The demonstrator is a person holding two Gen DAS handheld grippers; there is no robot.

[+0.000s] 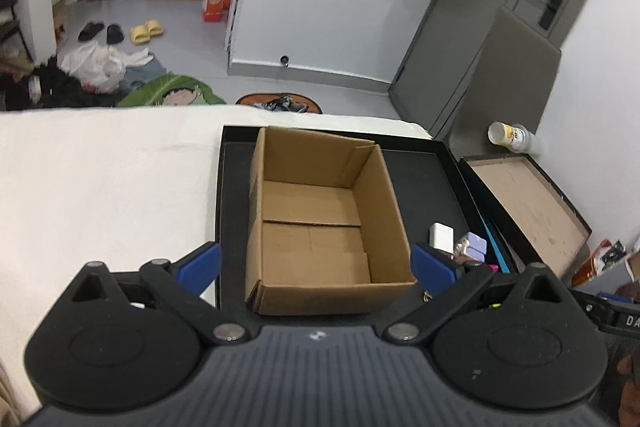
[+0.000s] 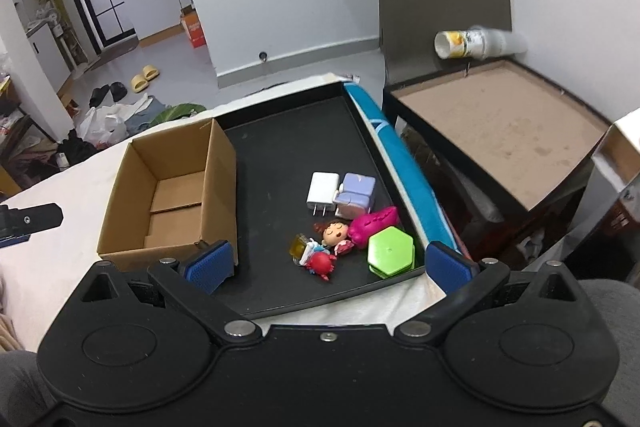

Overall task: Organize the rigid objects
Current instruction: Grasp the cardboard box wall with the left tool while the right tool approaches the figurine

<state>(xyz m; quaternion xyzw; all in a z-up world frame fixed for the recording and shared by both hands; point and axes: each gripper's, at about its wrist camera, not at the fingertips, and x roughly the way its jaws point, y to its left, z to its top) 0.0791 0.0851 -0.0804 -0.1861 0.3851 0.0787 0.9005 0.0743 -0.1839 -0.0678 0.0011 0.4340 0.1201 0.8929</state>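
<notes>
Since the cardboard box [image 2: 172, 195] is seen bare inside from both wrist views, the sorting is judged to be at its very start, with nothing yet put away. The box stands open-topped at the left of a black tray [image 2: 280, 155], which lies on a white-covered surface that may be a bed or a counter; which one cannot be told. At the near right of the tray a small heap of hard things is gathered: a white charger [image 2: 323, 191] just beside a lilac block [image 2: 356, 195], a pink toy [image 2: 374, 223] touching a green hexagonal case [image 2: 390, 251], a small doll [image 2: 334, 233], a red figure [image 2: 320, 263] and a yellowish piece [image 2: 299, 247]. All of these are still to be moved, presumably into the box. The left tool [image 1: 316, 267] is held spread wide and empty over the near edge of the box. The right tool [image 2: 328, 263] is likewise spread and empty, poised above the heap, with the red figure roughly between its blue pads [image 2: 210, 265]. Nothing is gripped by either.
</notes>
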